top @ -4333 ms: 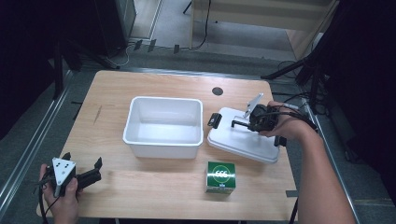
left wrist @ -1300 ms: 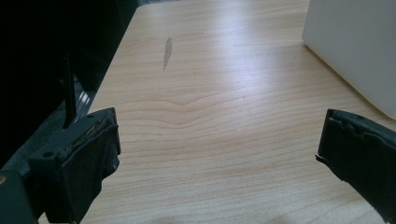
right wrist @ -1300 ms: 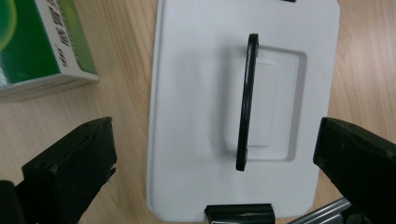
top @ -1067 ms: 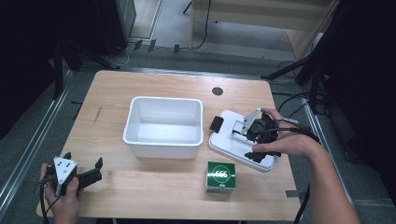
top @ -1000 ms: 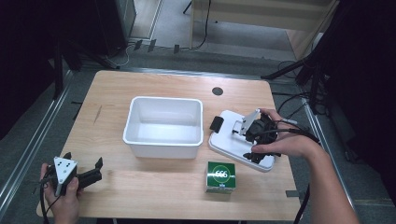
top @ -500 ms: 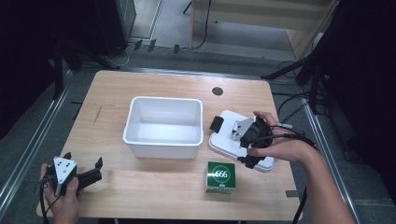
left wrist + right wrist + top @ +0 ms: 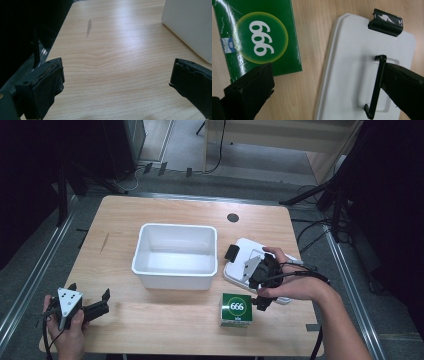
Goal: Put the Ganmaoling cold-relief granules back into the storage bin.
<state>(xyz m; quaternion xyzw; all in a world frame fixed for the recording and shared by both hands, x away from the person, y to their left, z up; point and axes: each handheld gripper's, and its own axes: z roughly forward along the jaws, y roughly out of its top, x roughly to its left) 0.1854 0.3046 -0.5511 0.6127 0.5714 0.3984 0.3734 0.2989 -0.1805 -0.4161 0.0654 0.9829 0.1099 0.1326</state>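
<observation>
R gripper (image 7: 261,292) jaws wide, empty, over gap btw green box (image 7: 236,309) and white lid (image 7: 367,75), near table's (image 7: 150,320) front-right edge. Box not yet gripped. L gripper (image 7: 95,307) wide, idle, front-left corner.

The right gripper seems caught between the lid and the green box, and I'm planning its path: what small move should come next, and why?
Probably shift the right gripper sideways until the green box lies between its jaws, then lower it. The jaws stand open, one over the box's edge, the other over the white lid near its black handle, so closing now would grip nothing squarely.
</observation>
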